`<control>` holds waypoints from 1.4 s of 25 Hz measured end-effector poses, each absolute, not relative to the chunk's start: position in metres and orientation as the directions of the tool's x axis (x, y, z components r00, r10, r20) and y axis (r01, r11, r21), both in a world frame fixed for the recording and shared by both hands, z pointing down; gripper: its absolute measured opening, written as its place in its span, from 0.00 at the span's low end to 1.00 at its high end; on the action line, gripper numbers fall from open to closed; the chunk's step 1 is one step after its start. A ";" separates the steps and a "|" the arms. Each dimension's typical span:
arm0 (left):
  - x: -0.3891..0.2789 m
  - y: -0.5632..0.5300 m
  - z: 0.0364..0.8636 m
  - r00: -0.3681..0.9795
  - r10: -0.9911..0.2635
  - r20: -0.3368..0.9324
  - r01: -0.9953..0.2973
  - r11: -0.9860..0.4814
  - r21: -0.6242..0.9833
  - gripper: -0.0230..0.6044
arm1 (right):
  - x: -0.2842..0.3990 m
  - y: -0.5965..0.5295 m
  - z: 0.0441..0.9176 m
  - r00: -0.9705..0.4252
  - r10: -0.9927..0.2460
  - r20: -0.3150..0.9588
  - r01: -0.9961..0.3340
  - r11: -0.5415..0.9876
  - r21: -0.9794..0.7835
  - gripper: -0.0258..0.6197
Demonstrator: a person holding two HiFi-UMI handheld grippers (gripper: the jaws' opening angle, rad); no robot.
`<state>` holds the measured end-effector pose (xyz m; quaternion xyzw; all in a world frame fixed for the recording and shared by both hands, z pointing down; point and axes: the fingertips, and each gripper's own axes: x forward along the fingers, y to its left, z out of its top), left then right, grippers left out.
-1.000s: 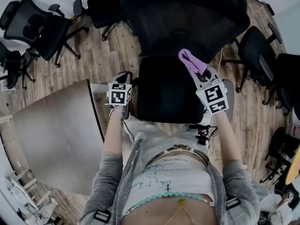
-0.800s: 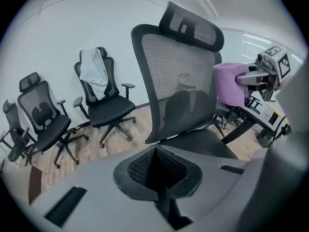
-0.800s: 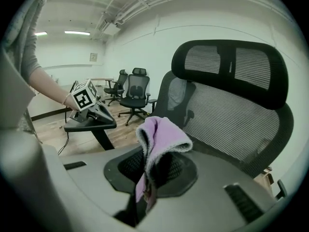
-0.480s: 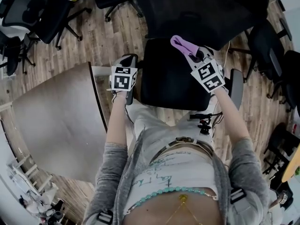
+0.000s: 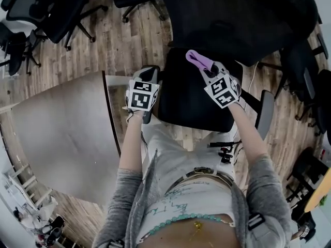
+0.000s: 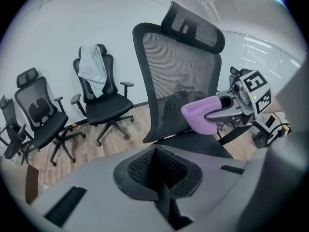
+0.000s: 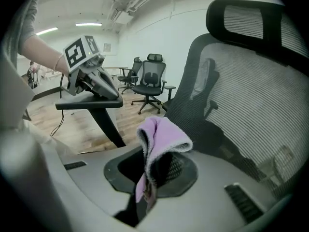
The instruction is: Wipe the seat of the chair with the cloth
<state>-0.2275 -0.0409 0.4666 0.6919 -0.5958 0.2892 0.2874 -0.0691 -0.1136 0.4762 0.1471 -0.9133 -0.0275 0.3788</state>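
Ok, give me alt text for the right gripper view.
The right gripper is shut on a folded purple cloth, held up before the chair's mesh backrest. At left, the left gripper sits over an armrest.

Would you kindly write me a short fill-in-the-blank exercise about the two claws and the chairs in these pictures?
1. The right claw is shut on a ___ cloth.
2. The left claw is shut and holds ___.
3. The chair in front of the person has a mesh ___ topped by a headrest.
4. Near the wall, a pale garment is draped over another office ___.

Missing words: purple; nothing; backrest; chair
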 end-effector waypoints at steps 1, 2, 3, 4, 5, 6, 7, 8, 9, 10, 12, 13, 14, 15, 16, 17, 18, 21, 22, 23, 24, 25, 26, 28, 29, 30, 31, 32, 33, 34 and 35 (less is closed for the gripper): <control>-0.227 -0.041 0.467 0.122 -0.657 0.744 -0.991 -0.125 0.053 0.05 | -0.071 -0.113 0.484 -0.665 -0.283 0.692 -0.242 0.957 0.158 0.11; -0.226 -0.041 0.467 0.123 -0.656 0.745 -0.991 -0.124 0.054 0.05 | -0.072 -0.113 0.493 -0.659 -0.276 0.700 -0.238 0.959 0.155 0.11; -0.226 -0.042 0.467 0.124 -0.656 0.745 -0.991 -0.124 0.055 0.05 | -0.074 -0.114 0.502 -0.652 -0.271 0.708 -0.235 0.960 0.151 0.11; -0.226 -0.043 0.468 0.124 -0.658 0.743 -0.991 -0.125 0.054 0.05 | -0.077 -0.115 0.511 -0.645 -0.265 0.716 -0.231 0.962 0.148 0.11; -0.227 -0.043 0.468 0.121 -0.660 0.741 -0.991 -0.127 0.049 0.05 | -0.080 -0.116 0.521 -0.640 -0.261 0.723 -0.228 0.963 0.145 0.11; -0.228 -0.043 0.468 0.116 -0.663 0.740 -0.991 -0.128 0.040 0.05 | -0.083 -0.115 0.531 -0.635 -0.256 0.729 -0.224 0.964 0.143 0.11; -0.228 -0.043 0.468 0.111 -0.665 0.738 -0.991 -0.130 0.032 0.05 | -0.086 -0.115 0.541 -0.630 -0.250 0.735 -0.219 0.965 0.141 0.11; -0.228 -0.043 0.468 0.108 -0.667 0.737 -0.991 -0.131 0.027 0.05 | -0.088 -0.114 0.550 -0.623 -0.244 0.743 -0.212 0.967 0.140 0.11; -0.228 -0.043 0.468 0.107 -0.668 0.737 -0.991 -0.132 0.024 0.05 | -0.090 -0.113 0.559 -0.616 -0.239 0.750 -0.205 0.969 0.140 0.11; -0.227 -0.042 0.468 0.106 -0.668 0.737 -0.991 -0.133 0.023 0.05 | -0.091 -0.112 0.567 -0.609 -0.235 0.758 -0.199 0.970 0.141 0.11; -0.227 -0.041 0.468 0.106 -0.667 0.737 -0.991 -0.133 0.023 0.05 | -0.094 -0.112 0.583 -0.597 -0.231 0.769 -0.189 0.971 0.144 0.11; -0.227 -0.041 0.468 0.106 -0.668 0.737 -0.991 -0.132 0.023 0.05 | -0.096 -0.113 0.591 -0.593 -0.230 0.772 -0.184 0.972 0.148 0.11; -0.228 -0.043 0.468 0.104 -0.670 0.735 -0.991 -0.132 0.021 0.05 | -0.098 -0.116 0.600 -0.588 -0.230 0.775 -0.176 0.972 0.155 0.11; -0.229 -0.044 0.469 0.103 -0.672 0.733 -0.991 -0.133 0.018 0.05 | -0.101 -0.118 0.609 -0.583 -0.231 0.779 -0.167 0.972 0.163 0.11; -0.229 -0.044 0.469 0.102 -0.675 0.731 -0.991 -0.135 0.014 0.05 | -0.102 -0.118 0.619 -0.576 -0.232 0.783 -0.158 0.972 0.172 0.11; -0.229 -0.044 0.470 0.102 -0.678 0.728 -0.990 -0.138 0.010 0.05 | -0.103 -0.116 0.628 -0.568 -0.234 0.789 -0.147 0.972 0.183 0.11; -0.229 -0.043 0.469 0.099 -0.683 0.724 -0.990 -0.140 0.003 0.05 | -0.105 -0.116 0.636 -0.559 -0.238 0.794 -0.130 0.971 0.199 0.11; -0.227 -0.043 0.466 0.078 -0.694 0.716 -0.989 -0.144 -0.031 0.05 | -0.113 -0.116 0.656 -0.539 -0.253 0.803 -0.049 0.961 0.270 0.11; -0.226 -0.042 0.465 0.070 -0.697 0.714 -0.988 -0.145 -0.044 0.05 | -0.116 -0.115 0.660 -0.539 -0.257 0.802 -0.029 0.957 0.287 0.11; -0.226 -0.042 0.464 0.063 -0.700 0.711 -0.988 -0.146 -0.057 0.05 | -0.120 -0.114 0.665 -0.541 -0.259 0.800 -0.018 0.955 0.297 0.11; -0.226 -0.041 0.464 0.056 -0.703 0.709 -0.987 -0.146 -0.068 0.05 | -0.124 -0.115 0.669 -0.542 -0.261 0.799 -0.014 0.953 0.301 0.11; -0.226 -0.041 0.464 0.049 -0.704 0.708 -0.986 -0.145 -0.077 0.05 | -0.128 -0.116 0.673 -0.544 -0.264 0.797 -0.015 0.952 0.305 0.11; -0.227 -0.040 0.465 0.042 -0.706 0.707 -0.986 -0.145 -0.086 0.05 | -0.132 -0.117 0.677 -0.545 -0.268 0.794 -0.018 0.951 0.309 0.11; -0.227 -0.040 0.465 0.031 -0.711 0.703 -0.984 -0.145 -0.103 0.05 | -0.139 -0.121 0.682 -0.550 -0.284 0.786 -0.024 0.945 0.325 0.11; -0.226 -0.040 0.465 0.027 -0.714 0.700 -0.983 -0.146 -0.111 0.05 | -0.142 -0.123 0.685 -0.552 -0.294 0.781 -0.023 0.941 0.337 0.11; -0.226 -0.041 0.465 0.022 -0.717 0.696 -0.982 -0.147 -0.120 0.05 | -0.145 -0.128 0.686 -0.552 -0.304 0.776 -0.021 0.936 0.352 0.11; -0.225 -0.042 0.465 0.018 -0.720 0.694 -0.980 -0.148 -0.129 0.05 | -0.149 -0.132 0.688 -0.552 -0.313 0.773 -0.019 0.931 0.364 0.11; -0.224 -0.043 0.465 0.015 -0.721 0.693 -0.979 -0.150 -0.136 0.05 | -0.152 -0.136 0.690 -0.550 -0.320 0.772 -0.018 0.928 0.372 0.11; -0.224 -0.043 0.465 0.014 -0.721 0.693 -0.978 -0.153 -0.139 0.05 | -0.155 -0.140 0.693 -0.546 -0.323 0.773 -0.019 0.927 0.374 0.11; -0.223 -0.043 0.465 0.015 -0.720 0.694 -0.978 -0.155 -0.140 0.05 | -0.158 -0.142 0.696 -0.542 -0.326 0.775 -0.022 0.927 0.375 0.11; -0.224 -0.043 0.465 0.017 -0.720 0.694 -0.978 -0.157 -0.139 0.05 | -0.161 -0.145 0.699 -0.538 -0.328 0.777 -0.024 0.927 0.375 0.11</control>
